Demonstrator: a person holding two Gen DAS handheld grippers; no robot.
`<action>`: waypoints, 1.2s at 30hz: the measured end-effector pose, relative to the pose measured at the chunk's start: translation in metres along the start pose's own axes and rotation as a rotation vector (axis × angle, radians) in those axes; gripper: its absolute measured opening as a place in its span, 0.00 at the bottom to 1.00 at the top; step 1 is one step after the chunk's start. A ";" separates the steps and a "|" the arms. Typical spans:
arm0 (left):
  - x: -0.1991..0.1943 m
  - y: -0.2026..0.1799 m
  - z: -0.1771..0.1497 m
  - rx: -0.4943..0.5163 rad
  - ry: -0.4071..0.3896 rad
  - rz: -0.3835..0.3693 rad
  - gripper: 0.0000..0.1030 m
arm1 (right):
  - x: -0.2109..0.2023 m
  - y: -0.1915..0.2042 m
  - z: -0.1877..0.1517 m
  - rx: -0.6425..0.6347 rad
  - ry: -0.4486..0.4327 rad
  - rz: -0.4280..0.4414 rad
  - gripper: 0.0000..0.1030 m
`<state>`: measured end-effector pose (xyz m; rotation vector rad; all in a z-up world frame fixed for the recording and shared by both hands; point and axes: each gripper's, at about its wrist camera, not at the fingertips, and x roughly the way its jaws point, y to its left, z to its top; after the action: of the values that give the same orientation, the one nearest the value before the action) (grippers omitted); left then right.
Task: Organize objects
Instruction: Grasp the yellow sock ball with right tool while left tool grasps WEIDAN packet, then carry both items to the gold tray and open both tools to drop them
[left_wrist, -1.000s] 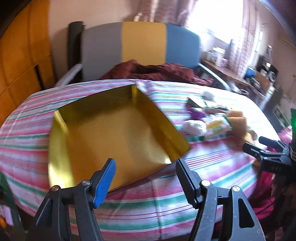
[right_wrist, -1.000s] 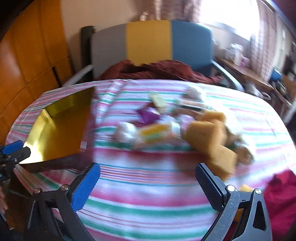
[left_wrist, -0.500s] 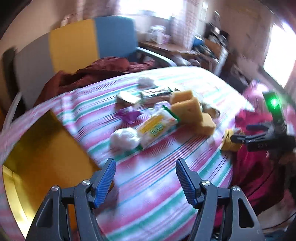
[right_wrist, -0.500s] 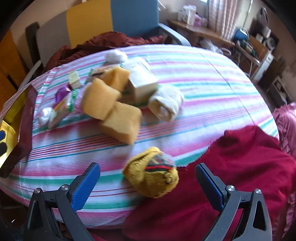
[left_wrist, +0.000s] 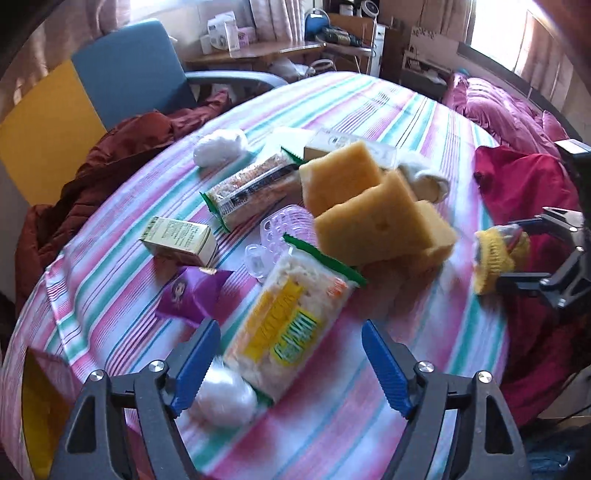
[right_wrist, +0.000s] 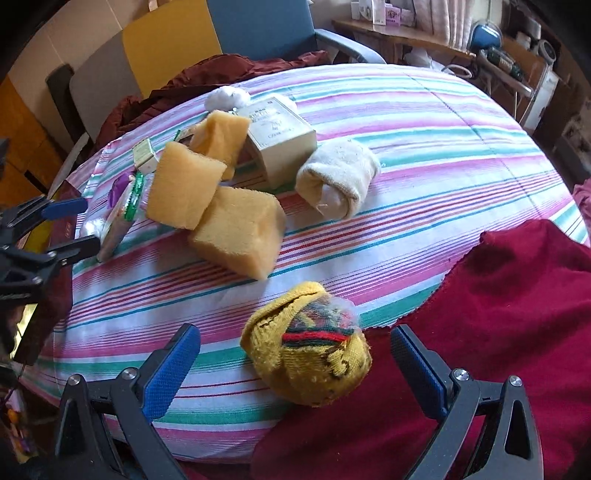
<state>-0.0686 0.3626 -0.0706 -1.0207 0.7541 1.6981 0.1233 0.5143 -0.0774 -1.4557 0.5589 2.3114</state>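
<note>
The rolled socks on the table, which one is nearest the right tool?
The yellow patterned sock ball, lying between the open right tool fingers at the table edge. The cream rolled sock lies farther back, beside the box.

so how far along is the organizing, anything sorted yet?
Nothing looks sorted: the sponges, noodle packet and rolled towel lie loose on the striped cloth. In hand: nothing held. The left tongs, jaws just opening, straddle the packet; the right tongs stand open around the yellow sock ball. Everything remains.
</note>
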 end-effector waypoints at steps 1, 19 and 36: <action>0.005 0.003 0.002 -0.001 0.007 -0.009 0.78 | 0.002 -0.001 0.000 0.005 0.003 0.005 1.00; -0.009 -0.002 -0.006 -0.110 -0.099 -0.035 0.45 | 0.007 0.000 0.006 -0.028 -0.038 0.004 0.52; -0.112 0.010 -0.098 -0.463 -0.294 -0.079 0.45 | -0.032 0.036 0.003 -0.118 -0.169 0.127 0.52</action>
<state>-0.0314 0.2289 -0.0151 -1.0559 0.1275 1.9437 0.1165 0.4822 -0.0419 -1.2920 0.4870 2.5756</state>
